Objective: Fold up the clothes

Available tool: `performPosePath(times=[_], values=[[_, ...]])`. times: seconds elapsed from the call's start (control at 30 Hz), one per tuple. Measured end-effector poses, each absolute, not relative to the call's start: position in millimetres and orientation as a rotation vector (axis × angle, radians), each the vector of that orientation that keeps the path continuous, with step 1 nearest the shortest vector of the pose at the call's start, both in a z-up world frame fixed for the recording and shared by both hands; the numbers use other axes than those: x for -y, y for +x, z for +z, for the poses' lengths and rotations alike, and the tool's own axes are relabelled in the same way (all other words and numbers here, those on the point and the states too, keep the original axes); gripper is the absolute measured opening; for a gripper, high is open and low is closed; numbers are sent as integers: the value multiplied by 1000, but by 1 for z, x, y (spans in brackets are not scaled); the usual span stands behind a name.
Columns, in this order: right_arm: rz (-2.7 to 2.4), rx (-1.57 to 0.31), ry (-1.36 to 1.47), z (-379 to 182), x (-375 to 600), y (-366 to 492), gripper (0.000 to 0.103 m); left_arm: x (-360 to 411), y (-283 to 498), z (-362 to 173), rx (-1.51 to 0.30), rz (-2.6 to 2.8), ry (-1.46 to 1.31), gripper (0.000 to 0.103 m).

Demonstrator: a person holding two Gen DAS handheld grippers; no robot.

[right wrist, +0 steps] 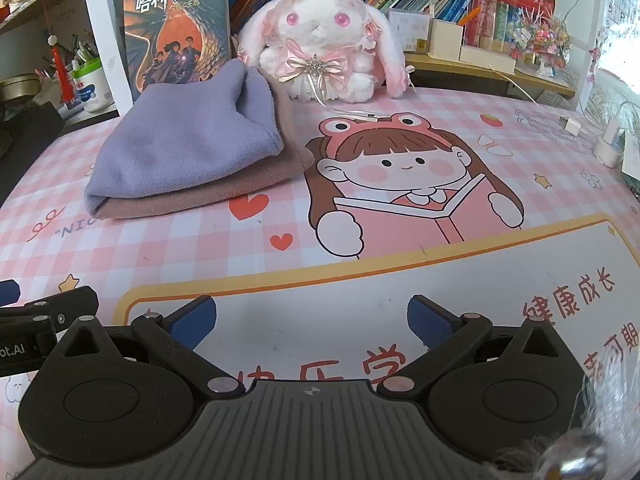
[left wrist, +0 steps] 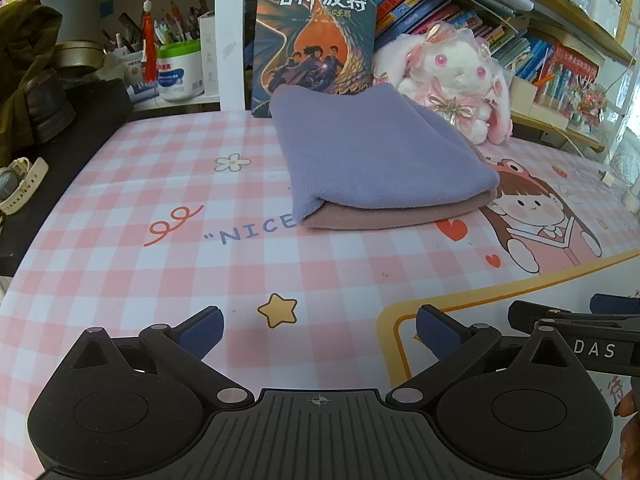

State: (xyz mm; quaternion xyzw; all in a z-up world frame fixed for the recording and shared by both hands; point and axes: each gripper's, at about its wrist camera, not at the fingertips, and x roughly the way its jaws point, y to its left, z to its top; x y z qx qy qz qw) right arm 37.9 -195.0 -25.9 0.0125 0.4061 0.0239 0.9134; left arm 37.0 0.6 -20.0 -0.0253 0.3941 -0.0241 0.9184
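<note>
My desk is covered by a pink-and-white checked mat [left wrist: 120,208] printed with a cartoon girl in a frog hat [right wrist: 404,168] reading a book, plus hearts, stars and the word "NICE".

On the far part of that mat sit the folded clothes: a purple garment [left wrist: 380,148] lies folded on top of a dusty brown-pink garment [left wrist: 400,214], and the brown one pokes out along the near edge and the right side of the stack. From my right wrist camera the same stack [right wrist: 188,148] sits to the left of the cartoon girl, with the purple layer bunched up at its far end.

Behind the stack a Harry Potter book [left wrist: 316,36] stands upright against the shelf, its lower edge hidden by the purple cloth. Just right of it sits a white and pink plush rabbit [right wrist: 324,40] with a ribbon bow, close beside the far corner of the stack.

My left gripper [left wrist: 320,330] hovers over the near part of the mat, its blue-padded fingers spread wide with nothing between them. My right gripper [right wrist: 312,322] does the same beside it, fingers wide apart and empty. Both are well apart from the clothes.

A white wristwatch [left wrist: 18,184] lies at the far left edge.
</note>
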Motion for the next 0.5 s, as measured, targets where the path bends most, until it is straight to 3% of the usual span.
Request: performPosePath(times=[0.5], values=[[49, -838, 26, -26, 194, 38, 103, -1, 35, -18, -802, -53, -55, 103]])
